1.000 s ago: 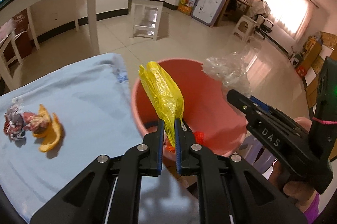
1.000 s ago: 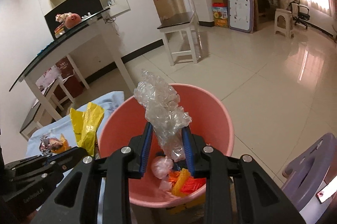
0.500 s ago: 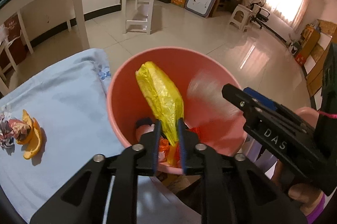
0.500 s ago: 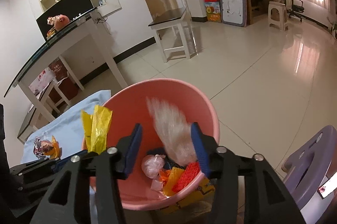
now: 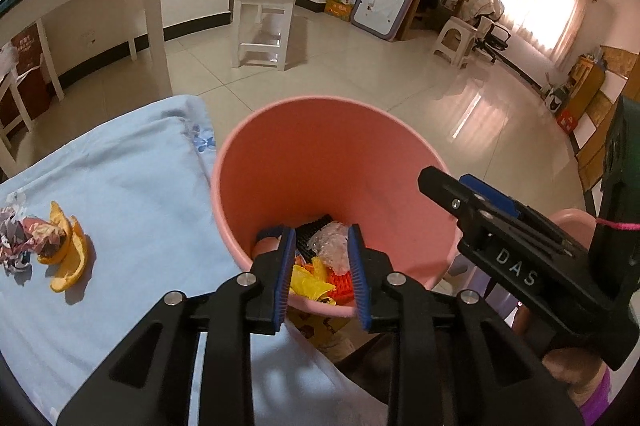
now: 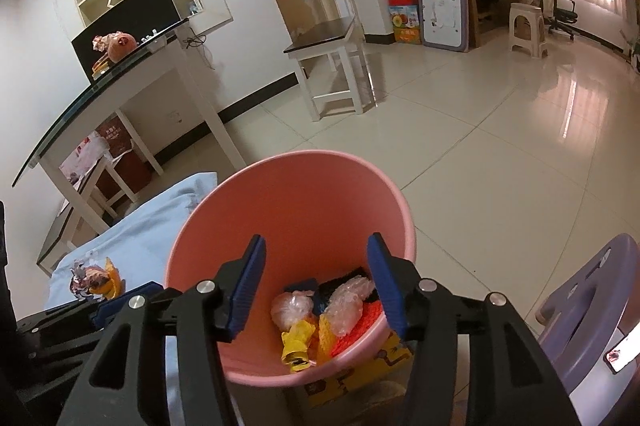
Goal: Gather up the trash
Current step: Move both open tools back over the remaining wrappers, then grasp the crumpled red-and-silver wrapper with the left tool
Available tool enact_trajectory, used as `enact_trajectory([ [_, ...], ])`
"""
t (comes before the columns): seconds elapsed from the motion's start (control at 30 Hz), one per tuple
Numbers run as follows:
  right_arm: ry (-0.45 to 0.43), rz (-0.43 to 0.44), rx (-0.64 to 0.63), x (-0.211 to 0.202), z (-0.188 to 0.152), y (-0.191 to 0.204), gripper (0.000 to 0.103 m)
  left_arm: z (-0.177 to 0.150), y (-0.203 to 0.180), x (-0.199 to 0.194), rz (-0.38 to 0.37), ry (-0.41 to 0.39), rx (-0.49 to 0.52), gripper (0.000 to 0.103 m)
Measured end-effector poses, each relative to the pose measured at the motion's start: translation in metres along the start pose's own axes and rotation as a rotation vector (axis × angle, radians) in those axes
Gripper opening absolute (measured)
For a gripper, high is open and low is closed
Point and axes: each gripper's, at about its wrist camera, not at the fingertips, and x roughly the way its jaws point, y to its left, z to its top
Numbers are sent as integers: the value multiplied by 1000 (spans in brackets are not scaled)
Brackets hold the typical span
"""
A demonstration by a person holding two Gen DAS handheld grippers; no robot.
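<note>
My left fingers (image 5: 320,276) are spreading apart with nothing between the blue pads, and my right fingers (image 6: 316,284) are widening too, equally empty; both sets hang over the mouth of the pink bucket (image 5: 280,130). Looking down through the gaps, I see the yellow bag (image 6: 298,344) and the crumpled clear plastic (image 6: 346,308) lying at the bottom of the bucket among orange and dark scraps, touching neither pair of pads. From the left view my right gripper's black body reaches in from the right over the rim. I judge this to be the release step: both pieces are in the bucket and my hands are free. Outward to the left of the bucket lies the surface under a pale blue cloth (image 5: 132,194), and on it, well apart from the bucket, remain the orange peel (image 5: 70,258) and a crumpled paper wad (image 5: 24,240) touching it. Those look like the trash still to collect. The next move, as I judge it, calls for swinging one hand back over the cloth, lowering wide fingers around the peel or the wad, and closing without pinching the fabric. The peel pieces are curved and thin, so they may slip or split apart; the wad should be easier to grip.
</note>
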Motion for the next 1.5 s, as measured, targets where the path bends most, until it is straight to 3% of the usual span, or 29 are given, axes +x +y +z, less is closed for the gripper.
enact_trajectory([
  [0.5, 23, 96, -23, -24, -19, 29, 58, -20, 30, -45, 58, -83, -30, 27],
  [1.27, 136, 298, -222, 0, -70, 154, 58, -100, 193, -132, 308, -124, -374, 27],
  [1.5, 150, 339, -277, 8, -74, 180, 58, -101, 234, -140, 345, -125, -438, 27],
])
